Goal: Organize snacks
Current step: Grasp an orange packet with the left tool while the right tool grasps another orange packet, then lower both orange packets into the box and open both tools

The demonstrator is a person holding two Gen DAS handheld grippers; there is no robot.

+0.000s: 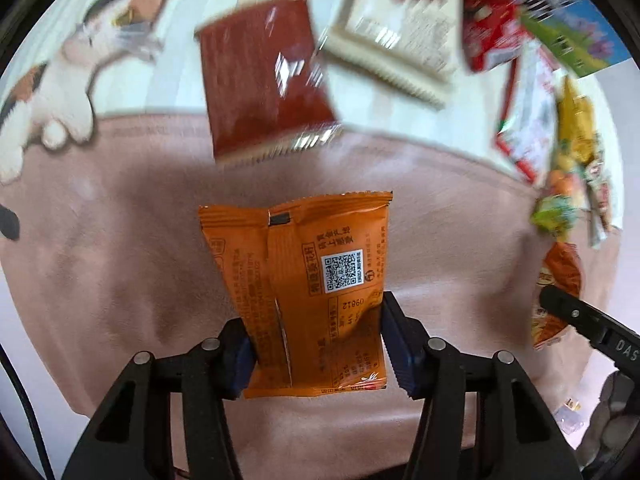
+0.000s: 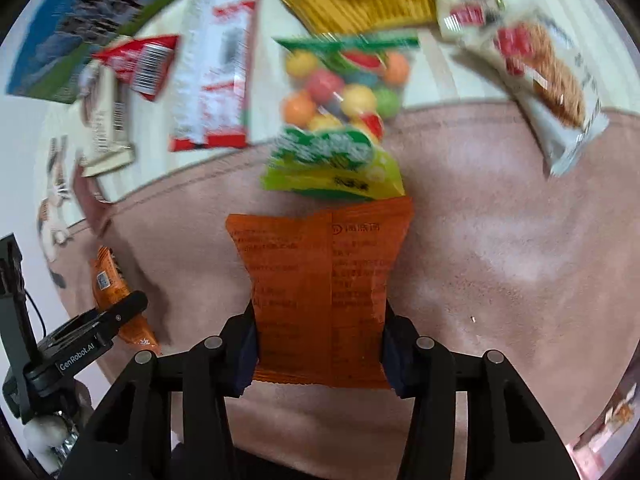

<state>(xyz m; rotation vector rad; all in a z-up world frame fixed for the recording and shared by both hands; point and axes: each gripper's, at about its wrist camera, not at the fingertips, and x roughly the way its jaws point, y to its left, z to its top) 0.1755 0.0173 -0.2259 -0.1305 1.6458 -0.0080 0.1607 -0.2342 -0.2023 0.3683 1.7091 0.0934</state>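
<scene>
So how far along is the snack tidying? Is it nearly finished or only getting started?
Early on, by the look of it. Nothing visibly sorted yet. In hand: the left gripper is shut on an orange packet with a QR code, and the right gripper on a second orange packet, both above the pink mat. Left: the dark red packet, the bag of coloured candy balls and other wrappers lie scattered beyond the mat.

— What are those claws made of?

— Black plastic, both alike. The left claw has two angular linkage arms a side, each with a round silver pin at the joint, and dark blue ribbed pads inside.

— And the right claw?

— The same build. From it, the left one's body shows white lettering, "GenRobot.AI", and a thin black cable.
</scene>
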